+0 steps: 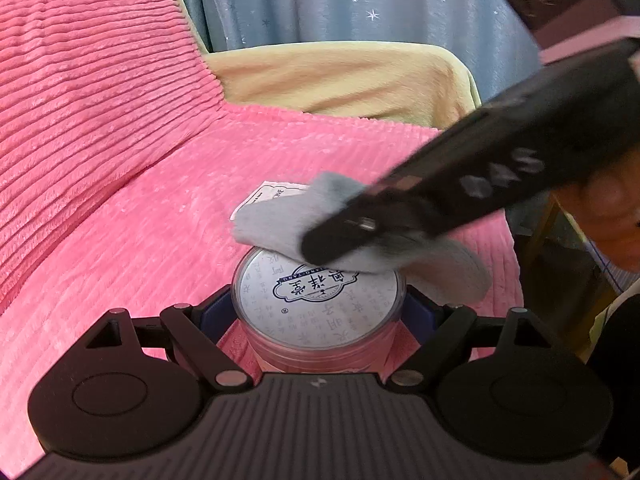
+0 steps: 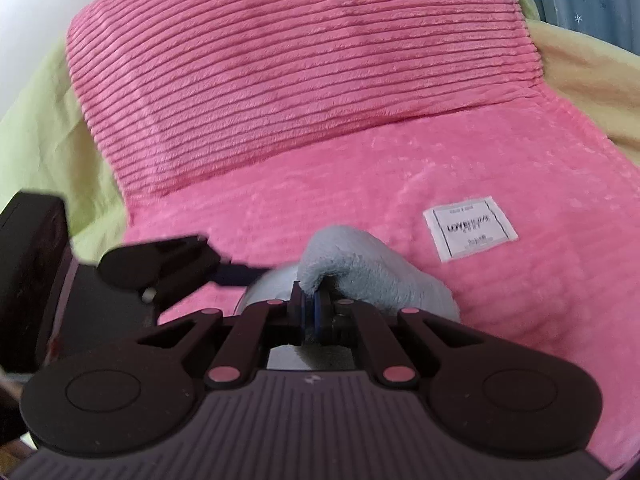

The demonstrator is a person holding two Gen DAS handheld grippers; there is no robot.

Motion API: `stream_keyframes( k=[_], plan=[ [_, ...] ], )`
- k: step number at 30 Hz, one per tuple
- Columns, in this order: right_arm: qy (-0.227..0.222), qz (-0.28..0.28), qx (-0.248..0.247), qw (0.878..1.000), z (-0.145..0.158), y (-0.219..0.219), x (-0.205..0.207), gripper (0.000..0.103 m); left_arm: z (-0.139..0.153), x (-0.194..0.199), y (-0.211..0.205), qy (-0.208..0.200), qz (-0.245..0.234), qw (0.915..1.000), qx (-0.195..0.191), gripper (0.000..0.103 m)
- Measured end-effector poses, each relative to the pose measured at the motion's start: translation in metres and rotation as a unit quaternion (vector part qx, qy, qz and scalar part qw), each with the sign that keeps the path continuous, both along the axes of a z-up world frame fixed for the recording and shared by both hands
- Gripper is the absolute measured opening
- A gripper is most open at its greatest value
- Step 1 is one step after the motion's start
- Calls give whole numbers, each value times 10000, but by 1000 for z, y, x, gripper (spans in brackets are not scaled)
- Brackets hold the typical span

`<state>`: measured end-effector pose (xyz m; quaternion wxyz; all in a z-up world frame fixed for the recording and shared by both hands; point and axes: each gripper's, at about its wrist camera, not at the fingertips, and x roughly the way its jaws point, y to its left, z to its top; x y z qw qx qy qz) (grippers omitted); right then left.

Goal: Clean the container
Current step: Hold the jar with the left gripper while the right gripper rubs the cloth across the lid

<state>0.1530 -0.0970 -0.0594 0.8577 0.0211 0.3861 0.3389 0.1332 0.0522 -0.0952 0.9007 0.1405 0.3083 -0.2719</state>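
Note:
A round clear plastic container point(image 1: 320, 308) with a white printed lid stands upright on a pink ribbed blanket point(image 1: 120, 220). My left gripper point(image 1: 318, 312) is shut on its sides, blue pads against the wall. A grey fluffy cloth point(image 1: 276, 224) lies on the far edge of the lid, and my right gripper point(image 1: 320, 246) is shut on it, reaching in from the right. In the right wrist view the right gripper point(image 2: 311, 304) pinches the cloth point(image 2: 360, 264) over the lid point(image 2: 268, 284), and a left gripper finger point(image 2: 160, 264) shows at left.
A pink ribbed cushion point(image 2: 300, 68) leans at the back. A white sewn label point(image 2: 470, 227) sits on the blanket point(image 2: 360, 184). Yellow-green fabric point(image 1: 352, 76) covers the seat behind, with a blue star curtain point(image 1: 360, 0) beyond. A person's hand point(image 1: 612, 208) holds the right gripper.

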Motion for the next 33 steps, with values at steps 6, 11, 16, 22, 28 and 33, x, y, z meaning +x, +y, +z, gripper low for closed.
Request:
stream_keyframes(
  k=[6, 11, 16, 22, 28, 33],
  plan=[
    [211, 242, 247, 9992, 0, 12, -12, 2, 1, 1, 0, 15, 20, 10000, 14, 86],
    [147, 280, 325, 9990, -2, 26, -8, 2, 2, 1, 1, 24, 45, 10000, 25, 86],
    [100, 55, 406, 9991, -5, 24, 7, 1, 3, 2, 1, 29, 42, 10000, 23, 86],
    [63, -61, 272, 9996, -3, 4, 15, 1, 3, 0, -6, 11, 69, 10000, 50, 86],
    [88, 37, 157, 9998, -3, 0, -4, 2, 2, 0, -8, -27, 40, 9999, 115, 86],
    [52, 209, 88, 9997, -1, 1, -10, 2, 2, -1, -8, -24, 55, 9999, 121, 86]
  ],
)
